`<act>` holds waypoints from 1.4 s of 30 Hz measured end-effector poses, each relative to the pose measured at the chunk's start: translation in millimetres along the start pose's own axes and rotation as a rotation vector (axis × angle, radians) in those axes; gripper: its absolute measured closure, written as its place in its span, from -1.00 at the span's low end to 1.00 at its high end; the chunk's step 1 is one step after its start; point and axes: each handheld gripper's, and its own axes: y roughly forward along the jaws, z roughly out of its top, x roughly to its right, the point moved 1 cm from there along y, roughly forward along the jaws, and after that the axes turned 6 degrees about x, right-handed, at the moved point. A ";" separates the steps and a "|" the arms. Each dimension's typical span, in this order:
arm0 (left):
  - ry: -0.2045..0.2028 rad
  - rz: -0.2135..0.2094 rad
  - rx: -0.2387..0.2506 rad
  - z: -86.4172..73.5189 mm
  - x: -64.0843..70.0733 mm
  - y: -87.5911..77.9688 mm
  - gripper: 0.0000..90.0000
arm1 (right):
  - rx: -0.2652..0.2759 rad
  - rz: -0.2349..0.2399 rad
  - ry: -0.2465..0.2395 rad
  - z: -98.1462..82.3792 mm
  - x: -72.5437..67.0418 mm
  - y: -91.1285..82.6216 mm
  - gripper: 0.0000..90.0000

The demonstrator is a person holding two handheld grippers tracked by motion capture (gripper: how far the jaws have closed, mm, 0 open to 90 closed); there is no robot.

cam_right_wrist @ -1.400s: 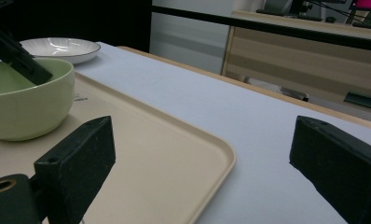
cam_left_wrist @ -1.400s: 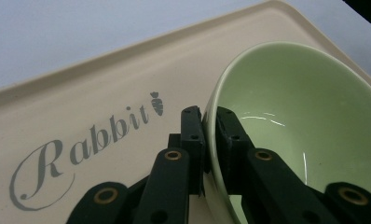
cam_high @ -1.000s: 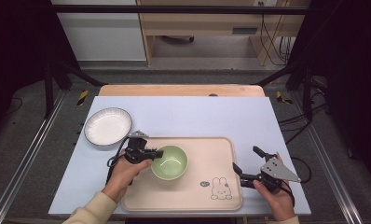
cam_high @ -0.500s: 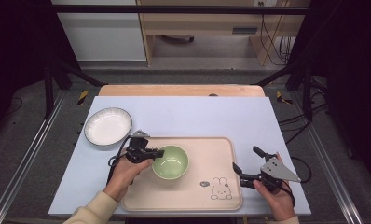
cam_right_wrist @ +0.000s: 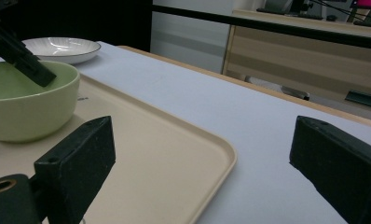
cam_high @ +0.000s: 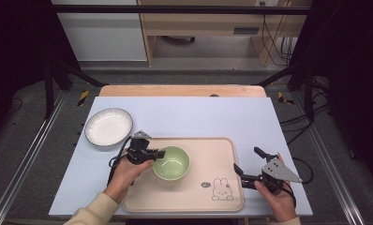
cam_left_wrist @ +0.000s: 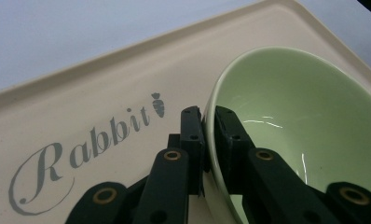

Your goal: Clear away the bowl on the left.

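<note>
A pale green bowl [cam_high: 172,162] sits on the left half of a beige tray [cam_high: 208,154]. My left gripper [cam_high: 156,153] is shut on the bowl's left rim. In the left gripper view one jaw lies outside the bowl [cam_left_wrist: 295,116] wall and the other inside, pressed against the rim, at my left gripper [cam_left_wrist: 207,122]. My right gripper [cam_high: 248,165] stands open at the tray's right edge, its jaws wide apart with nothing between them. In the right gripper view the tray's corner [cam_right_wrist: 221,154] lies between the jaws of my right gripper [cam_right_wrist: 207,154], and the bowl [cam_right_wrist: 30,107] stands at the far left.
An empty white plate [cam_high: 108,127] rests on the blue-grey table [cam_high: 198,112] beyond the tray's left corner. The tray carries a rabbit drawing [cam_high: 220,188] near its front right. A wooden bench and cables lie on the floor beyond the table.
</note>
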 end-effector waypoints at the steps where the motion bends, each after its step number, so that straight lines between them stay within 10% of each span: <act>1: 0.000 0.000 0.000 -0.1 -0.1 0.0 0.83 | -0.001 0.001 -0.001 -0.1 0.0 0.1 -0.85; 22: 0.020 0.017 0.035 -1.0 1.3 -3.9 0.70 | -0.003 0.003 -0.001 -0.2 -0.4 0.6 -0.85; 42: 0.069 0.053 0.109 0.1 1.6 -9.5 -0.14 | -0.007 0.005 0.001 -0.6 -0.8 0.7 -0.85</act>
